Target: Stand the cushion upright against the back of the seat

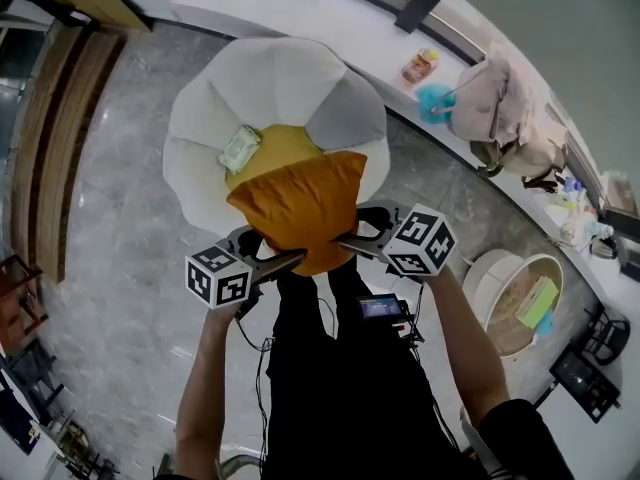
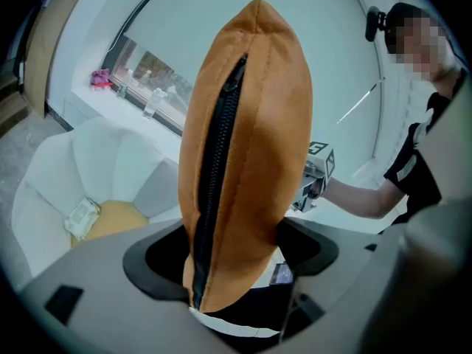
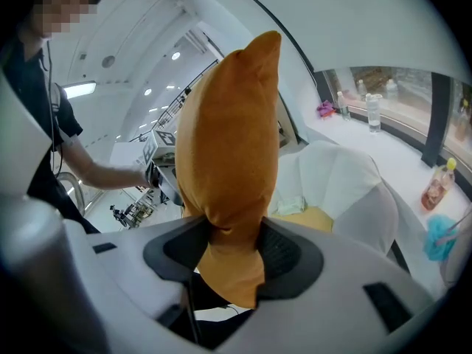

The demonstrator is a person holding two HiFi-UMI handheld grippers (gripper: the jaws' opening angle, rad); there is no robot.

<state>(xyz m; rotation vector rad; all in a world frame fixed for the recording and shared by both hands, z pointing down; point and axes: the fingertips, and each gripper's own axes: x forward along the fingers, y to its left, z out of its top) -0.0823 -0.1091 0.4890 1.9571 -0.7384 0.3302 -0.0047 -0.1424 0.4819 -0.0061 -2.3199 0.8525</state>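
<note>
Over a white petal-backed chair (image 1: 200, 118), a person holds an orange cushion (image 1: 300, 203) in the air, with the left gripper (image 1: 285, 260) and right gripper (image 1: 352, 243) each clamped on it from either side. The head view alone shows the cushion clear of the chair's yellow seat (image 1: 285, 146), where a small pale packet (image 1: 240, 149) lies. Only the left gripper view reveals the black zipper (image 2: 217, 161) along the cushion's edge. The right gripper view adds bottles (image 3: 374, 113) on a window ledge.
</note>
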